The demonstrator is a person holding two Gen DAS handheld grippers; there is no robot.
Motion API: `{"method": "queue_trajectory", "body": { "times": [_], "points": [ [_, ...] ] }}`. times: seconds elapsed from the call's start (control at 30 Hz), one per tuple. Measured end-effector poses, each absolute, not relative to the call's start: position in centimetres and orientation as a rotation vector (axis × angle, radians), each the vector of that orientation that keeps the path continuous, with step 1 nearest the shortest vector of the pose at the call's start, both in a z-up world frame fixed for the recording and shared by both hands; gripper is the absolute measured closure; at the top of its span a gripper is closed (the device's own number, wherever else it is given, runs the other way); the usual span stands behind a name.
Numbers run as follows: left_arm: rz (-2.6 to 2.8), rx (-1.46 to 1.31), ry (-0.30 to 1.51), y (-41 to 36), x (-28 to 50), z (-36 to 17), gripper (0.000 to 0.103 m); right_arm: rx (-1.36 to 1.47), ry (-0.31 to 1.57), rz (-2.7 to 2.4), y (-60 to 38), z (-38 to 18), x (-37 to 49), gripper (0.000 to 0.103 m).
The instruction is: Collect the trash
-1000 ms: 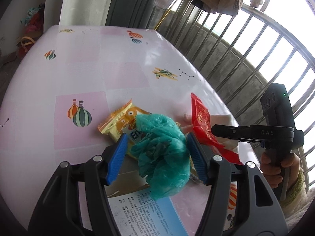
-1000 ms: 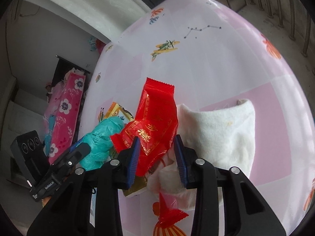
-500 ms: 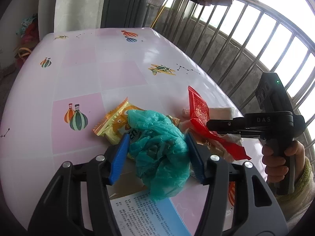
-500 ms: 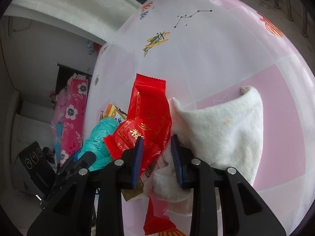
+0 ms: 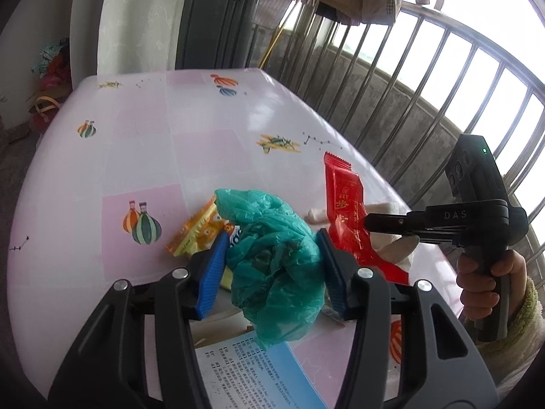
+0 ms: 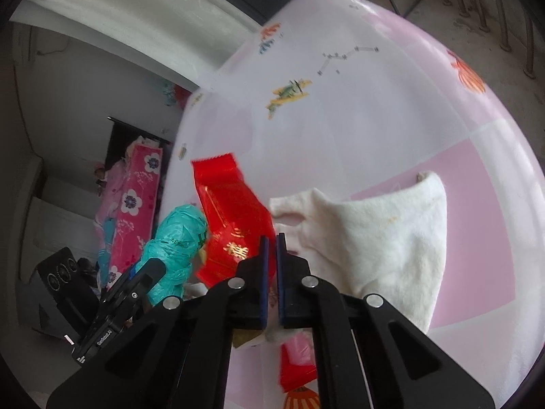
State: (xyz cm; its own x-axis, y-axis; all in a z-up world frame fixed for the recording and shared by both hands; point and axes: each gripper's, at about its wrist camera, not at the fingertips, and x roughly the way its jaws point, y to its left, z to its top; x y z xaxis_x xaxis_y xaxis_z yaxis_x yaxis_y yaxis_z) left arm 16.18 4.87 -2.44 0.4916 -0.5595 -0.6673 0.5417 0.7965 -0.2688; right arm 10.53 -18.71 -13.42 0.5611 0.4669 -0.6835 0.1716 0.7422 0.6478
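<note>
Pink-checked surface (image 5: 143, 156) beside a railing: our left tool (image 5: 272, 272), jaws just closing, presses the teal bag (image 5: 272, 259). At its 2 o'clock, our right tool (image 6: 271, 266), just snapped nearly shut, pinches the red wrapper (image 6: 231, 218), long axis toward 12.

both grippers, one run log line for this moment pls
left gripper: closing on teal plastic bag | right gripper: just shut on red wrapper | white cloth: on table
</note>
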Motion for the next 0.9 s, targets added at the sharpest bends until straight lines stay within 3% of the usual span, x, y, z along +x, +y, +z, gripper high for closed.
{"method": "queue_trajectory", "body": {
  "times": [0.53,0.77,0.8,0.9],
  "points": [
    [-0.680,-0.063,0.759,5.3,15.8,-0.4,0.054,0.740,0.886,0.233,-19.3,-10.4,9.2,0.100],
    [-0.674,-0.055,0.778,5.0,16.1,-0.8,0.054,0.771,0.943,0.226,-19.6,-11.5,9.6,0.098],
    [-0.673,-0.055,0.779,5.0,16.2,-0.8,0.054,0.783,0.959,0.231,-19.6,-11.8,9.6,0.096],
    [-0.667,-0.058,0.790,4.9,16.5,-1.2,0.054,0.808,0.989,0.224,-19.5,-12.6,9.7,0.074]
  ]
}}
